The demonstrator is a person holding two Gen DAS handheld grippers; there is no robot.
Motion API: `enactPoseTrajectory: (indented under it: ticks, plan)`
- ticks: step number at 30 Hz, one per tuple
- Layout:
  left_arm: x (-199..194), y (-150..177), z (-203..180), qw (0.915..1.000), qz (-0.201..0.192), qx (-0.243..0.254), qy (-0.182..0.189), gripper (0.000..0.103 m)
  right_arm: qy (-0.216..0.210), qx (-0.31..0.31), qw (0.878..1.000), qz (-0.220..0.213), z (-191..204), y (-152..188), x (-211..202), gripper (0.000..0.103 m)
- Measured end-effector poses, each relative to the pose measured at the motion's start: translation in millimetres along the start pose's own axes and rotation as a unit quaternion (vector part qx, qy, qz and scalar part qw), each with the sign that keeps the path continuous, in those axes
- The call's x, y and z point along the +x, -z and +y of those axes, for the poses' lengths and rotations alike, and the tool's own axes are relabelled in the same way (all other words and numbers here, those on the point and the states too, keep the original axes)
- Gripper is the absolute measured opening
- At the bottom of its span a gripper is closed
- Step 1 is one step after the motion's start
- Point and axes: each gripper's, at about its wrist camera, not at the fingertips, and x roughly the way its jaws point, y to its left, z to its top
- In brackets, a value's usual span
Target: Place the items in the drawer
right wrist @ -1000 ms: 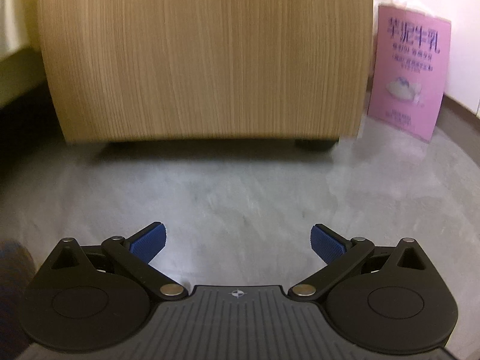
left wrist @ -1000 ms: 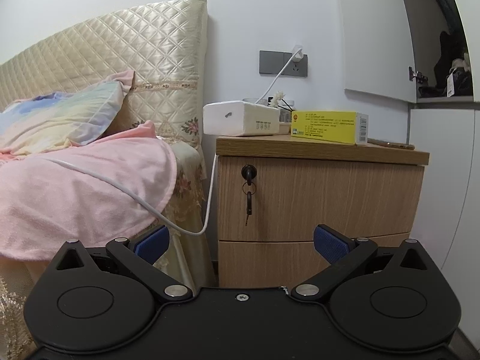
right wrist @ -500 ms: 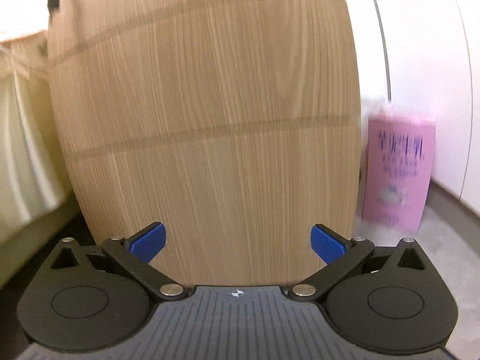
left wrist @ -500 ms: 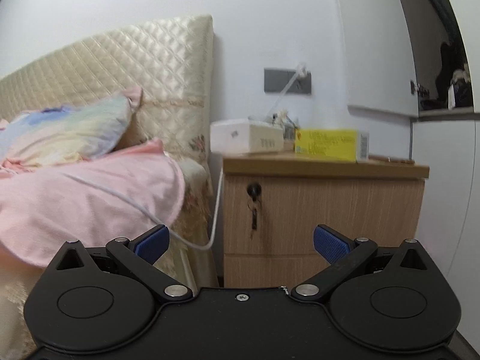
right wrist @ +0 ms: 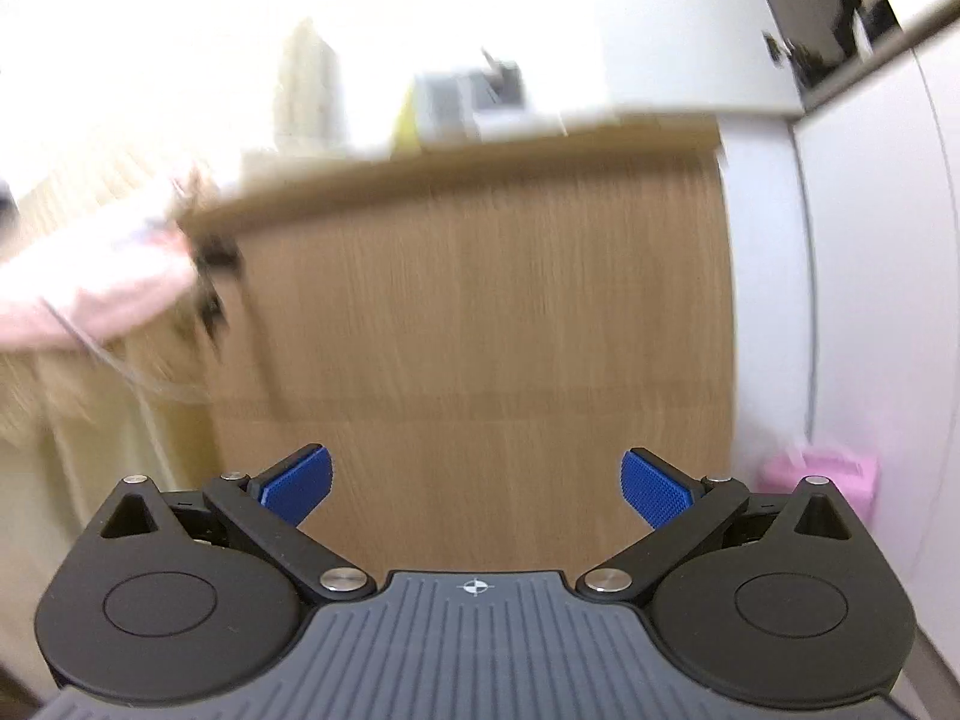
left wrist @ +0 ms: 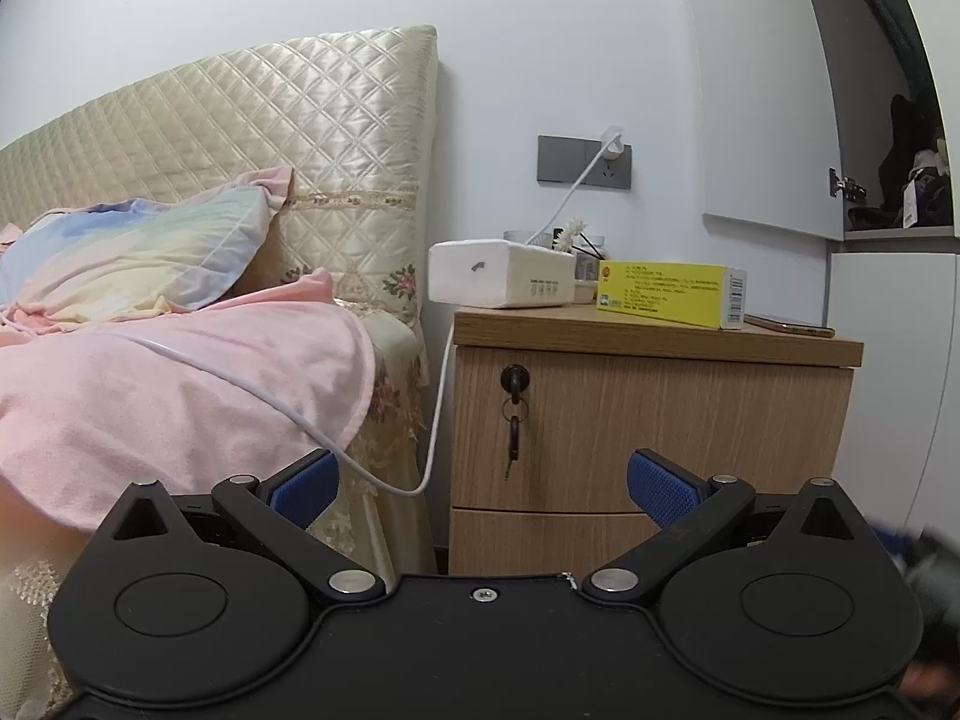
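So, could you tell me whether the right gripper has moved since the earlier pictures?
Yes: the right gripper has tilted upward; the nightstand top now shows, where the floor showed before.

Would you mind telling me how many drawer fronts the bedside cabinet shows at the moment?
2. The upper drawer carries the lock with keys hanging at its left; the lower drawer sits beneath it, partly hidden behind the left gripper. Both look closed.
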Motion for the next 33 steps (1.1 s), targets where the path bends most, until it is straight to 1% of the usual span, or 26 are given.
enactPoseTrajectory:
  ticks: [3,8,10,15,17,20,24,27,30,33]
  plan:
    - [-2,-1,0,1.0,-0.002,-0.001,0.002,0.102,-0.001,0.012,1.0,0.003,6,-36,-14,0.103]
    - [-3,-2,1,1.0,-0.003,-0.009,0.003,0.102,0.005,0.006,1.0,-0.006,15,-86,-44,0.103]
    - [-3,-2,1,0.9999,-0.004,-0.009,0.003,0.102,0.006,-0.003,1.0,-0.01,17,-102,-60,0.103]
    - [-7,-2,2,0.9999,-0.012,-0.008,0.006,0.102,0.005,-0.017,0.999,-0.042,26,-132,-94,0.103]
    - [-9,-2,2,0.9998,-0.016,-0.007,0.004,0.102,-0.005,-0.02,0.998,-0.058,27,-136,-105,0.103]
    - [-11,-2,2,0.9997,-0.023,-0.007,0.004,0.102,-0.005,-0.034,0.997,-0.068,31,-139,-109,0.103]
    - [-14,-3,1,0.9995,-0.031,-0.006,0.0,0.102,-0.004,-0.042,0.996,-0.083,35,-133,-109,0.103]
    - [-15,-4,0,0.9994,-0.035,-0.002,0.0,0.102,-0.001,-0.04,0.997,-0.065,35,-127,-105,0.103]
    - [-15,-4,-2,0.9993,-0.036,0.004,-0.003,0.102,-0.012,-0.031,0.997,-0.065,33,-122,-109,0.103]
    - [-16,-3,-4,0.9993,-0.036,0.01,-0.006,0.102,-0.01,-0.033,0.997,-0.062,34,-118,-110,0.103]
